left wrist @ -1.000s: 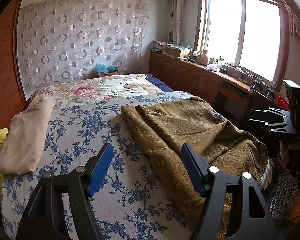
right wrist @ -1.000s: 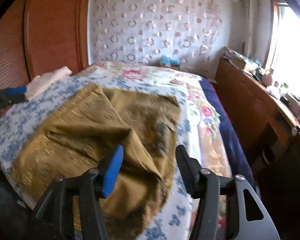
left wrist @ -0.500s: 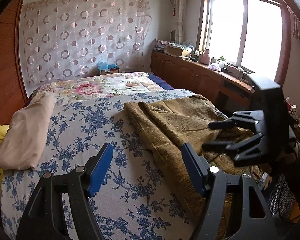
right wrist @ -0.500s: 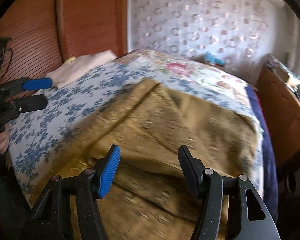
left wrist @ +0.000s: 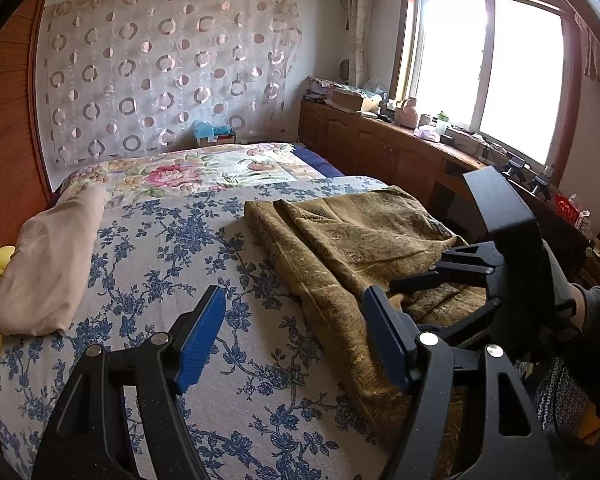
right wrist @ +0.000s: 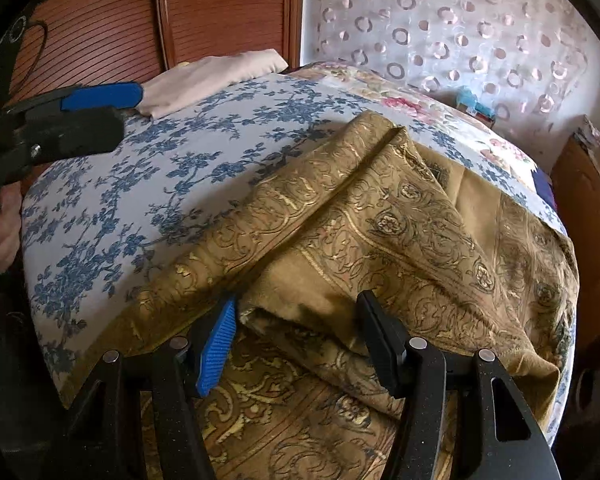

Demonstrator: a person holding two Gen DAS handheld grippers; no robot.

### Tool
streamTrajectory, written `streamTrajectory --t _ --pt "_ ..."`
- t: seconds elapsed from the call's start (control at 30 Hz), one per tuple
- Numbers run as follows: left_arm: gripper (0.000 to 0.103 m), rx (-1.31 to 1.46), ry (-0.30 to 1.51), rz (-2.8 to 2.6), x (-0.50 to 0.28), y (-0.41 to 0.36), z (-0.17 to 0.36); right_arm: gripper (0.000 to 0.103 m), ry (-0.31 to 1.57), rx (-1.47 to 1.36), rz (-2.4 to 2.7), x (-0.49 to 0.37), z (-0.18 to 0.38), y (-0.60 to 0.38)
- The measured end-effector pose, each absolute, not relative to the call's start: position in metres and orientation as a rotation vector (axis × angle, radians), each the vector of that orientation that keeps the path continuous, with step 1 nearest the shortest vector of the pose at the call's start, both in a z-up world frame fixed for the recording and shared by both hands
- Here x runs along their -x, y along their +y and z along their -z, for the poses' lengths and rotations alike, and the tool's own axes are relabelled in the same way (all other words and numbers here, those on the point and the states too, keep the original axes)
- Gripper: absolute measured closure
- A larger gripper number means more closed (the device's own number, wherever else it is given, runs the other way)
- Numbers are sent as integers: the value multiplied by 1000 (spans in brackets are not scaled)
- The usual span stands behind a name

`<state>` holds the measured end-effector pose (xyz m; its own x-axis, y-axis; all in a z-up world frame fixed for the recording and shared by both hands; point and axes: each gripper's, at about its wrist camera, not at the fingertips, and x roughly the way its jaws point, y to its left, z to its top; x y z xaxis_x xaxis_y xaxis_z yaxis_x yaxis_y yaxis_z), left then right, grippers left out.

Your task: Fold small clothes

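Gold patterned cloth (right wrist: 380,216) lies rumpled on the floral bedspread (left wrist: 160,264), draping its near edge. Our right gripper (right wrist: 296,336) and left gripper (left wrist: 296,336) are spread, empty. We risk pinching several layers, spoiling the fold.

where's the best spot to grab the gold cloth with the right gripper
Grip the folded edge of the gold cloth that bulges up between the open fingers of the right gripper. Come in low from the near edge of the bed, fingers level with the mattress. There the layers lift off the cloth below, so a finger can probably slip under; elsewhere it lies flat.
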<state>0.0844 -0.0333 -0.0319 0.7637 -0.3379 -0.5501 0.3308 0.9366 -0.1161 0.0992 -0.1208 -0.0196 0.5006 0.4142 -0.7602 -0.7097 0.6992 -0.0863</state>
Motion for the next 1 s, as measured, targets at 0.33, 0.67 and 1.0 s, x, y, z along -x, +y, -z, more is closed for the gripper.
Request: streamTrajectory --t 0.33,0.67,1.0 --pt "31 12 606 376 -85 -37 34 98 642 369 -585 -133 -26 -158" --pt "31 7 619 389 -85 -41 38 98 615 361 -254 -233 -62 -212" --pt "31 -17 654 410 -87 -53 49 57 681 301 -100 -265 -40 -215"
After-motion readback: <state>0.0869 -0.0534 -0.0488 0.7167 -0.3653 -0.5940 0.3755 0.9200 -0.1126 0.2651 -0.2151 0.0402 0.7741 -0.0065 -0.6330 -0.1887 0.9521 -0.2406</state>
